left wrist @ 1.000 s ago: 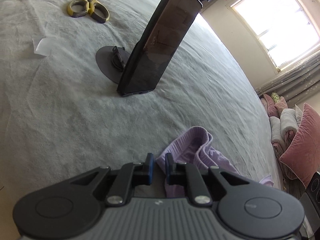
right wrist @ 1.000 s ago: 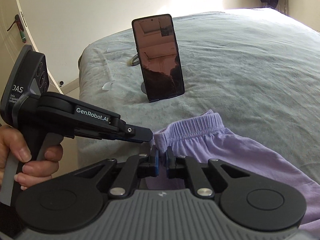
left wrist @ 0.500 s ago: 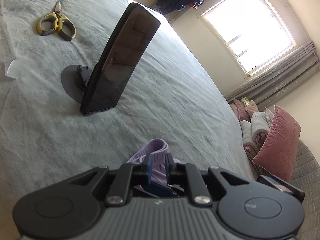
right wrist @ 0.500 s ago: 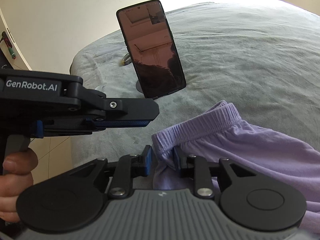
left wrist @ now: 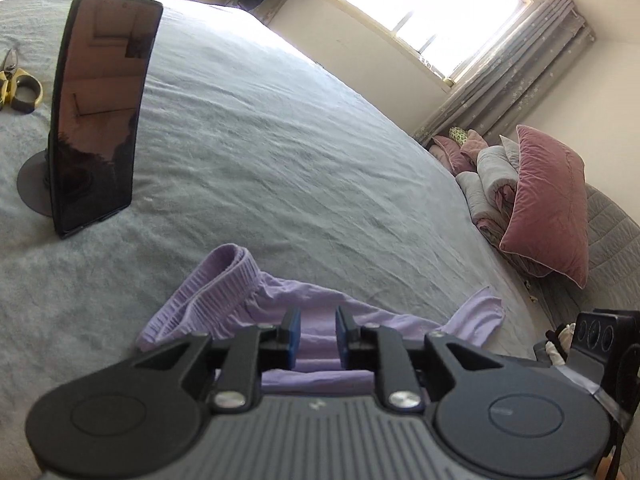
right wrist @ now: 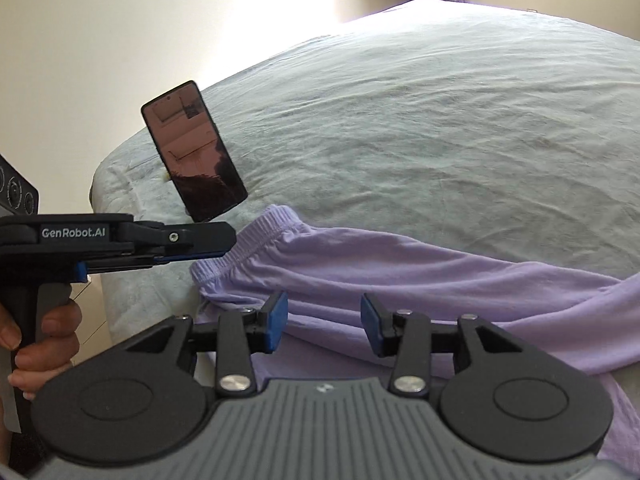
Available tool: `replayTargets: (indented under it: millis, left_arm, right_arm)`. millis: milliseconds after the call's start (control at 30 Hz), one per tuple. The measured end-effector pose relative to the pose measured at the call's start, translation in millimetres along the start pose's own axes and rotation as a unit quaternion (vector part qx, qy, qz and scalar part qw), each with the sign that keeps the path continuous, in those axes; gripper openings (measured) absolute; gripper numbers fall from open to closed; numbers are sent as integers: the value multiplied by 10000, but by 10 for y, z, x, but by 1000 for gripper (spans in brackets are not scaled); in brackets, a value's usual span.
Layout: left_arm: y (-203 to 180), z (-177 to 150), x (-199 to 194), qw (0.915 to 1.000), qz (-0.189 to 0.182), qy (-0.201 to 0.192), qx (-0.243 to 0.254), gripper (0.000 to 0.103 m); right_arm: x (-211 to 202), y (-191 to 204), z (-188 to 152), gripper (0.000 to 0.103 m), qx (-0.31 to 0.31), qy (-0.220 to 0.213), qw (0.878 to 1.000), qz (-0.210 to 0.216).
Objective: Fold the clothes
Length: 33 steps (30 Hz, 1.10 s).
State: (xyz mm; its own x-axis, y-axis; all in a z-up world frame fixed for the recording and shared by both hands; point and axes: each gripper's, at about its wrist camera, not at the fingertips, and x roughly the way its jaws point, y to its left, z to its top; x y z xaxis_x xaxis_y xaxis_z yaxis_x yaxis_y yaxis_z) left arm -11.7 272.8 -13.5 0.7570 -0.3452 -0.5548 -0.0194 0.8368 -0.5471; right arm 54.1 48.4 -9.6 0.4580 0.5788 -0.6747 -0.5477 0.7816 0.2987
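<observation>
- Now the left gripper (left wrist: pixel 316 334) was opening, its jaws apart over the lilac shorts (left wrist: pixel 240 300), nothing pinched
- The right gripper (right wrist: pixel 324 320) was opening too, its jaws released above the cloth

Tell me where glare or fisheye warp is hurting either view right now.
Left wrist view: the window is blown out white, and the bed washes out near it; the bed's edge bows from fisheye. Right wrist view: the wall glares pale, the far bed is overexposed, and the phone mirrors the room; the shorts read clearly.
</observation>
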Motion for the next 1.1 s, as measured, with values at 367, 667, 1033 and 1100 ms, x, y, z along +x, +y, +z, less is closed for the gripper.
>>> replayTargets:
  millis: [367,667,1033,1100]
  left_arm:
    - [-513,-144,572,9944,-171,544,890,41]
    - [-828,-330,953,9813,-239,974,1645,41]
    - [-875,-381,905,9775,-119,1032,1836,41]
    - [-890,-393,870,9771,-102,1037,1857,41]
  right_arm:
    - [-203,-1089,94,45,1279,-67,9755,-1792]
    - [-123,-1600,212,45,2205,-326,9451,-2390]
    - [-482,-1710,49,2,2391,-619,9367,-2480]
    - [-580,-1713,4,2,2440,-663,9357,-2461]
